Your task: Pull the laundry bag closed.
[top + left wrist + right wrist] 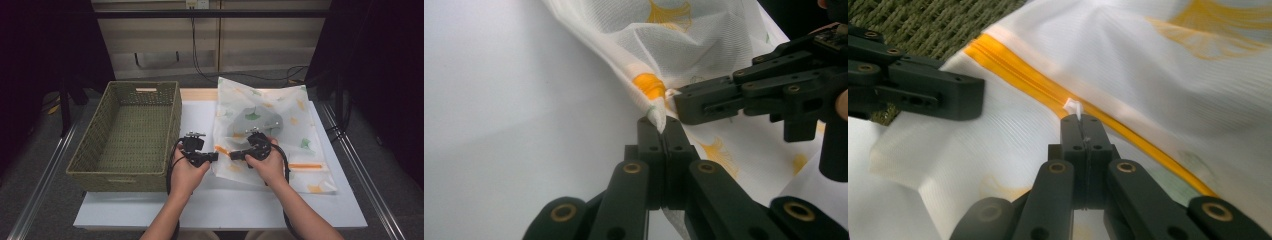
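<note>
A white mesh zip bag (295,125) printed with leaves lies on the table, a grey garment (257,120) showing through it. An orange zipper (1128,127) runs along its near edge. My left gripper (663,125) is shut on the bag's folded corner, right beside the zipper's orange end (649,85). My right gripper (1081,120) is shut on the small white zipper pull (1073,106). From above, the left gripper (214,156) and the right gripper (234,155) point at each other, tips almost meeting at the bag's near left corner.
A woven green basket (172,130) stands with nothing in it at the left of the white table (225,205), close to my left hand. Its weave (923,20) is just behind the bag in the right gripper view. Cables hang at the back wall.
</note>
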`<control>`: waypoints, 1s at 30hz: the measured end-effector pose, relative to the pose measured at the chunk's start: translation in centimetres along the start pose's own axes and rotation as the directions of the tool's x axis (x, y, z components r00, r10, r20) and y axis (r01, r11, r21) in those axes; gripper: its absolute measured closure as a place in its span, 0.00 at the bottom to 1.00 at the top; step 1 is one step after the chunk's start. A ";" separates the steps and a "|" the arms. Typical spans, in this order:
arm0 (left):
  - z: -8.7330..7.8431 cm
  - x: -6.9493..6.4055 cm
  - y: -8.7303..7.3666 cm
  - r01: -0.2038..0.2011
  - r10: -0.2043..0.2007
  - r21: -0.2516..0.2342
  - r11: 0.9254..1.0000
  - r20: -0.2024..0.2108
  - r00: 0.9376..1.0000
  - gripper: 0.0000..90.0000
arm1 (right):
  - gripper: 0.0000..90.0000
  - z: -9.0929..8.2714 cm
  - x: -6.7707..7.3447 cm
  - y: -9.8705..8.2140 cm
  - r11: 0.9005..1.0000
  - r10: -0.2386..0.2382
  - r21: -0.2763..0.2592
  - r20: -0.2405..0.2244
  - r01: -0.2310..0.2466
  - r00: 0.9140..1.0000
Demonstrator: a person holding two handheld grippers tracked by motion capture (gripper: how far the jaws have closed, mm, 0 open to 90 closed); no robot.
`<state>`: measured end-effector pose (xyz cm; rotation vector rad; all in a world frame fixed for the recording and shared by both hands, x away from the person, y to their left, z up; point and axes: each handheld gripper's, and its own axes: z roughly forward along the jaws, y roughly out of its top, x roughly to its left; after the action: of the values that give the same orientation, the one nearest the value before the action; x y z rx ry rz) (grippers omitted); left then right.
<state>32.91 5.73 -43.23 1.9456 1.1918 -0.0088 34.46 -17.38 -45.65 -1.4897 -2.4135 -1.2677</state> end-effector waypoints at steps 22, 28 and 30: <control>0.3 0.7 0.1 0.030 -0.029 0.031 0.999 -0.013 0.999 1.00 | 1.00 -6.1 -4.1 -2.5 0.998 0.044 -0.047 0.104 -0.039 0.994; 0.3 0.7 0.3 0.031 -0.031 0.034 0.999 -0.018 0.999 1.00 | 1.00 -7.4 -5.3 -3.3 0.996 0.066 -0.065 0.135 -0.058 0.989; 0.3 0.7 0.3 0.042 -0.041 0.025 0.999 -0.013 0.999 1.00 | 1.00 -7.9 -5.8 -3.7 0.995 0.079 -0.068 0.142 -0.070 0.987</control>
<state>33.61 6.00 -43.49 1.9457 1.2459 -0.0336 31.95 -27.54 -45.09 -1.7288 -2.3980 -1.2743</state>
